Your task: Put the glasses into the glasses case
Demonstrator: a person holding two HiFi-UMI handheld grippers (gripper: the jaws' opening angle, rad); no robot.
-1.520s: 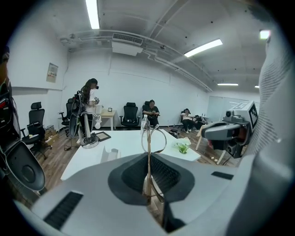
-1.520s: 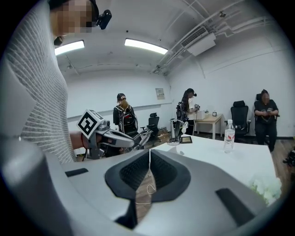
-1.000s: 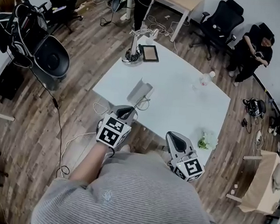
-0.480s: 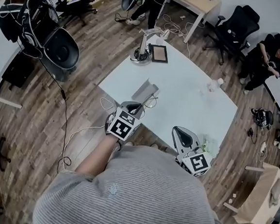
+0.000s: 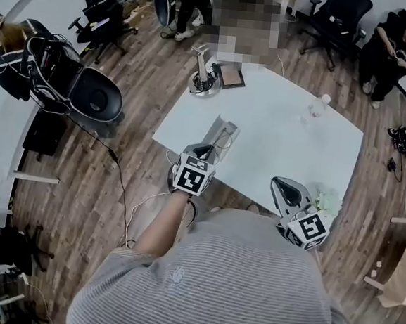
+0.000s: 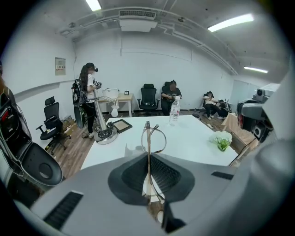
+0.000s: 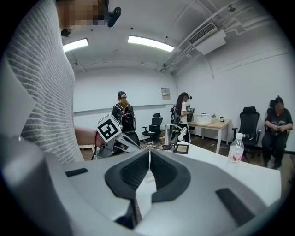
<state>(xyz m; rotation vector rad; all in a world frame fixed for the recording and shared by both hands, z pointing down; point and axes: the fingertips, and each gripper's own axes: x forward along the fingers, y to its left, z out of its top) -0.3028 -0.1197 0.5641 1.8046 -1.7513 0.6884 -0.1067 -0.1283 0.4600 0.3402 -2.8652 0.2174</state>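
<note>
Thin wire-framed glasses (image 6: 154, 138) stick out from between the jaws of my left gripper (image 6: 148, 156), which is shut on them. In the head view that left gripper (image 5: 205, 152) hangs over the near-left edge of the white table (image 5: 275, 139), and the glasses (image 5: 223, 140) reach over the open grey glasses case (image 5: 213, 128) just beyond it. My right gripper (image 5: 281, 183) is at the table's near edge to the right, shut with nothing between its jaws. The right gripper (image 7: 149, 156) looks across at the left one's marker cube (image 7: 109, 129).
On the table stand a desk lamp (image 5: 200, 76) and a framed board (image 5: 232, 76) at the far end, a water bottle (image 5: 317, 108) at the right and a small plant (image 5: 329, 202) beside my right gripper. Office chairs, seated people and floor cables surround the table.
My left gripper has carried the glasses forward and down, from short of the table's edge to the open case. The right gripper has moved forward beside it, still shut.
</note>
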